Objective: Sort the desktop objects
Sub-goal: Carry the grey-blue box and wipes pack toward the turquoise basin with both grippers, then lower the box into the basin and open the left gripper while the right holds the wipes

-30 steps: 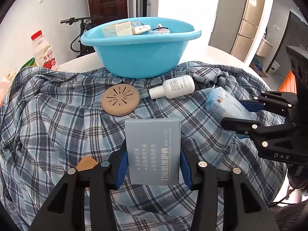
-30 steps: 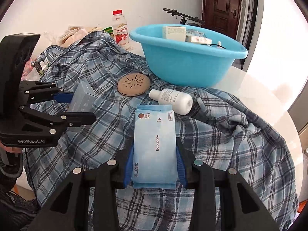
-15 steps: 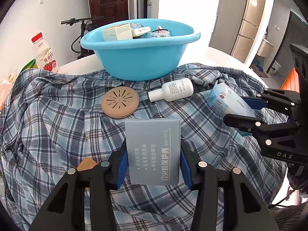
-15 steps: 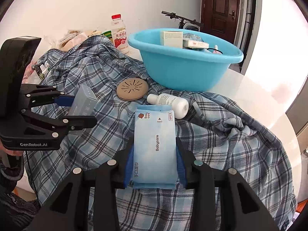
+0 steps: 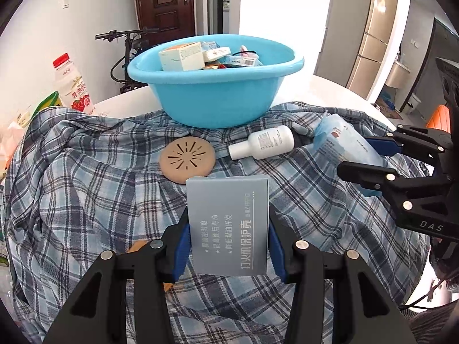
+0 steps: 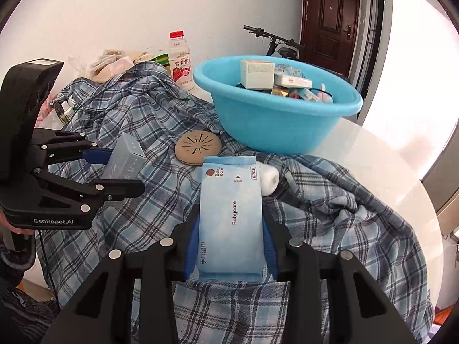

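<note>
My left gripper [image 5: 228,239] is shut on a grey box [image 5: 229,225] with Chinese print, held above the plaid cloth; it also shows in the right wrist view [image 6: 126,160]. My right gripper [image 6: 231,246] is shut on a light blue Babycare wipes pack [image 6: 231,218], which also shows in the left wrist view [image 5: 344,146]. Ahead stands a blue basin [image 5: 215,97] [image 6: 275,120] holding several small boxes. A tan round disc [image 5: 187,160] [image 6: 198,147] and a white bottle [image 5: 262,143] [image 6: 269,178] lie on the cloth before the basin.
A blue plaid shirt [image 5: 86,189] covers a white round table [image 6: 381,172]. A red-capped milk bottle [image 5: 73,86] [image 6: 180,61] and bagged items [image 6: 114,63] stand at the left edge. A small tan object [image 5: 137,248] lies under my left fingers.
Both grippers have risen and tilted with their loads, so the basin's contents show more. The wipes pack now hides part of the white bottle in the right wrist view.
</note>
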A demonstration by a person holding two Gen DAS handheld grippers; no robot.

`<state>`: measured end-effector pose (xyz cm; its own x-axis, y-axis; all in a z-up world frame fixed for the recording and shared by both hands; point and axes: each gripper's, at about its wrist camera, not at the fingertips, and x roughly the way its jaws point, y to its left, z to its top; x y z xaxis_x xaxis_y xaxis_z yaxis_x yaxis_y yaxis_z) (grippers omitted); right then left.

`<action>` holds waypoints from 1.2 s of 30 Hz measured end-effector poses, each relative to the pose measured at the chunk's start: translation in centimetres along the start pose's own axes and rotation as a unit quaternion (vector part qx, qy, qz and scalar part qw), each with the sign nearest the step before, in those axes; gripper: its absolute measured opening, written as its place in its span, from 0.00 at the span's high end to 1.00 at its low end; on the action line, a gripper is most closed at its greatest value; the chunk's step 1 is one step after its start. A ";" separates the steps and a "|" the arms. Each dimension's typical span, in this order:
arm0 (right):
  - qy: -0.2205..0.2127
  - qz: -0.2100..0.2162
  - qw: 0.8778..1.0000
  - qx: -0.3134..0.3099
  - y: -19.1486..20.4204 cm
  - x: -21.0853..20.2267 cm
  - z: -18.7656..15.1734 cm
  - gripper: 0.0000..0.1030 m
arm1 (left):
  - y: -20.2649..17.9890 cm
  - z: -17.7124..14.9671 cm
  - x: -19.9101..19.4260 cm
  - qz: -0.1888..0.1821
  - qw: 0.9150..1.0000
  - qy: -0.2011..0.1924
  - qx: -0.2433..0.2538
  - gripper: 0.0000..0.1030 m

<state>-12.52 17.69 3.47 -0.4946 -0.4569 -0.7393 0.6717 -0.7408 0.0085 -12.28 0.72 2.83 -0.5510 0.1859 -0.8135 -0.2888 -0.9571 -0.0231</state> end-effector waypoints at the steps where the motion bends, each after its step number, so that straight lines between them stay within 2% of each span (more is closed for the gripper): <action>1: -0.002 0.000 1.000 -0.003 0.0 -0.2 0.2 0.64 | 0.2 0.0 -0.1 0.002 1.000 -0.001 -0.002 0.52; 12: -0.034 0.000 0.999 -0.008 -0.2 -2.0 2.1 0.64 | 0.6 1.8 -2.2 0.015 0.999 -0.029 0.007 0.52; 17: -0.066 -0.005 0.998 -0.008 -0.5 -3.6 3.6 0.64 | 0.5 3.7 -3.5 -0.016 0.999 -0.052 0.001 0.52; 20: -0.085 -0.009 0.996 -0.005 -0.9 -4.6 4.6 0.64 | 0.2 4.8 -4.6 -0.008 0.997 -0.075 0.006 0.52; 24: -0.106 -0.014 0.994 -0.003 -1.2 -5.7 5.6 0.64 | 0.1 6.5 -5.4 -0.025 0.996 -0.088 0.003 0.52; 27: -0.116 -0.015 0.993 0.003 -1.5 -6.0 6.4 0.64 | 0.2 7.8 -5.5 -0.016 0.995 -0.098 0.002 0.52; 36: -0.140 -0.014 0.989 0.036 -2.5 -5.1 9.1 0.64 | 0.5 11.8 -4.6 -0.021 0.993 -0.117 -0.021 0.52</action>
<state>-16.68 17.36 13.36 -0.6530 -0.5462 -0.5247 0.6187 -0.7842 0.0464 -19.07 2.02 13.42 -0.7073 0.2680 -0.6541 -0.2851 -0.9549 -0.0831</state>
